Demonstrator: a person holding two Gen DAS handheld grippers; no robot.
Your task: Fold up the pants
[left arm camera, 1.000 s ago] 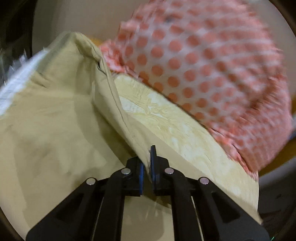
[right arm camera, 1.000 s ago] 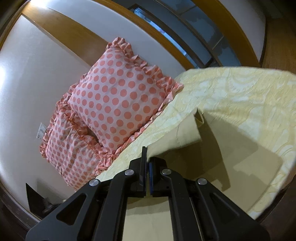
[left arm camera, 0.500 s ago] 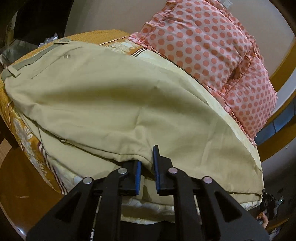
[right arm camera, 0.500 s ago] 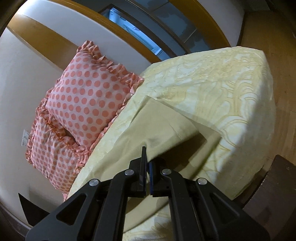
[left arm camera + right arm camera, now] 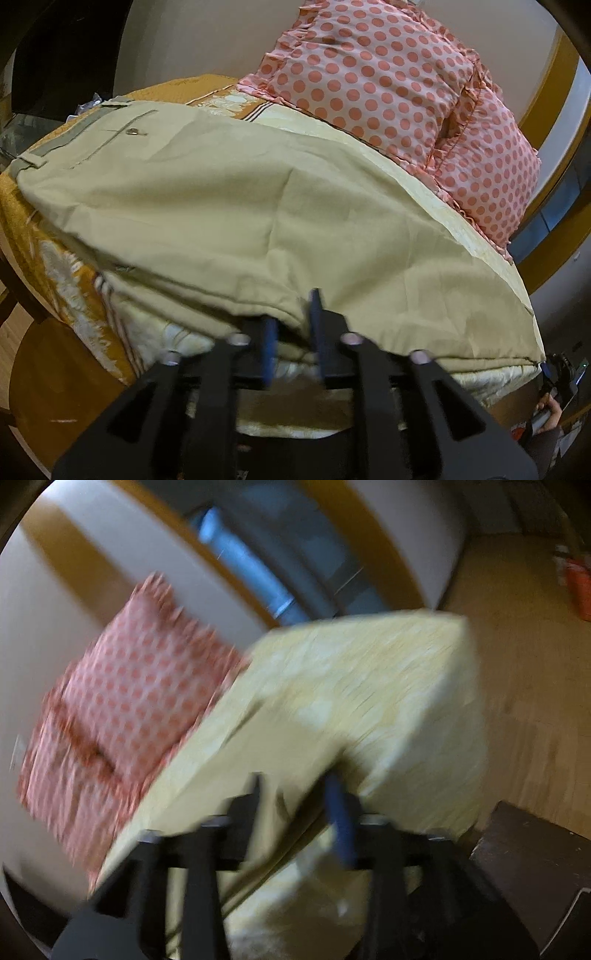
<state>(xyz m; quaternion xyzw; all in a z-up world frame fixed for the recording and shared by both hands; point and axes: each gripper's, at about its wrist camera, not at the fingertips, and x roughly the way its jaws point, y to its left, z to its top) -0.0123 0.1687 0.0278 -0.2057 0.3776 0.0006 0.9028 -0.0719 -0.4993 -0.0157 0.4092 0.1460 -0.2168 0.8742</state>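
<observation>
Left claw: I see its jaws parted, blue pads either side of the near folded edge of the pants, cloth lying in the gap but not pinched. Right claw: jaws also spread, wider, with tan fabric showing between them; that view is heavily motion-blurred, so I cannot tell whether either finger touches cloth.

Pants, left wrist view: khaki, laid flat across the bed, doubled so one leg lies on the other. Waistband sits at the far left end, grey-green band with a belt loop at its corner. Welt pocket with a small button just below the band. Legs run from there toward the right, ending at a hem near the bed's right corner. Surface mostly smooth, a few shallow creases across the middle. Lower layer peeks out along the near edge beneath the top layer.

Bedspread: pale yellow pattern under the legs, orange with white motifs under the waist end. Two pink polka-dot pillows with ruffled edges stand against the wall behind the pants, near but not on them. Right wrist view shows the same pillows left of the bed corner, wooden floor beyond.
</observation>
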